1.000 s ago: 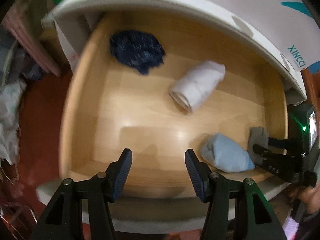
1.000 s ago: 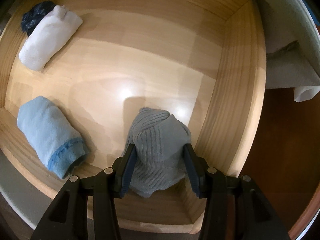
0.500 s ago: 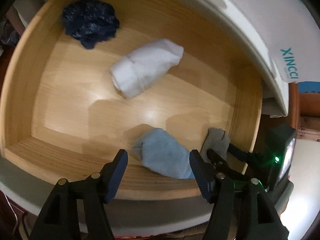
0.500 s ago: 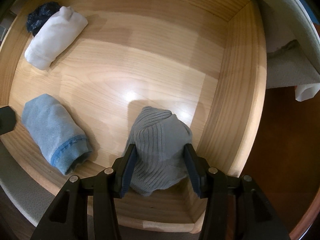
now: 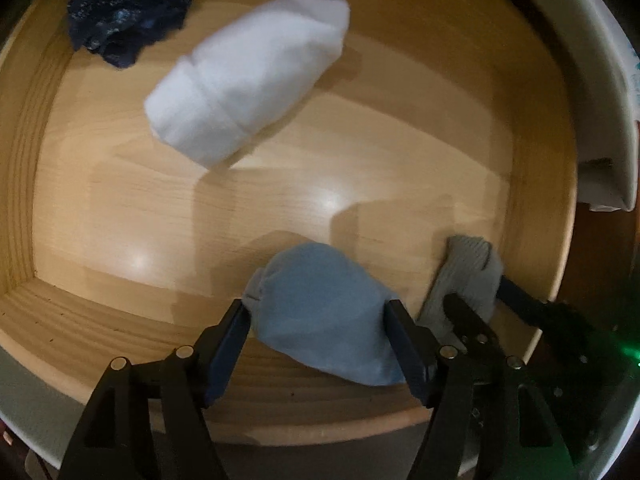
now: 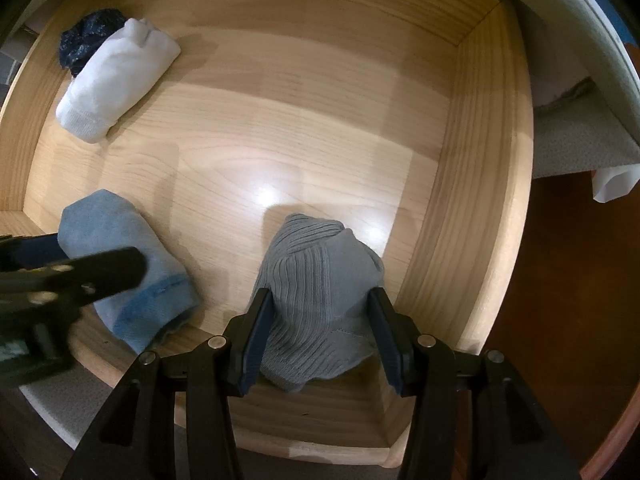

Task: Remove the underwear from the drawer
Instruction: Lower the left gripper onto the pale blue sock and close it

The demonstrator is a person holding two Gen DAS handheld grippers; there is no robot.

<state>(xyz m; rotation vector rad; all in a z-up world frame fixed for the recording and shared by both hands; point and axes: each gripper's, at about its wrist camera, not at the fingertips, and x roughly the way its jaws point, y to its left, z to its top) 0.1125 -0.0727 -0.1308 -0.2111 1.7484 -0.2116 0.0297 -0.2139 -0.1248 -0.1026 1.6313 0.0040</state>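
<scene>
An open wooden drawer (image 5: pixel 100 216) (image 6: pixel 472 184) holds several rolled underwear. My left gripper (image 5: pixel 320 328) is open, its jaws on either side of the light blue roll (image 5: pixel 324 316) near the drawer's front wall. My right gripper (image 6: pixel 320 320) is open around the grey ribbed roll (image 6: pixel 316 292) in the front right corner; its pads touch the fabric's sides. The grey roll also shows in the left wrist view (image 5: pixel 464 276), and the blue roll in the right wrist view (image 6: pixel 120 256). A white roll (image 5: pixel 248 76) (image 6: pixel 112 80) and a dark blue bundle (image 5: pixel 124 8) (image 6: pixel 84 36) lie at the back left.
The drawer's front wall (image 5: pixel 280 404) runs just below both grippers. The right side wall (image 6: pixel 488 168) stands close beside the grey roll. A white cabinet edge (image 5: pixel 600 92) overhangs the back right. Dark floor (image 6: pixel 580 280) lies to the right of the drawer.
My left gripper has moved right and down into the drawer, until its open jaws straddle the light blue roll. My right gripper has stayed around the grey roll.
</scene>
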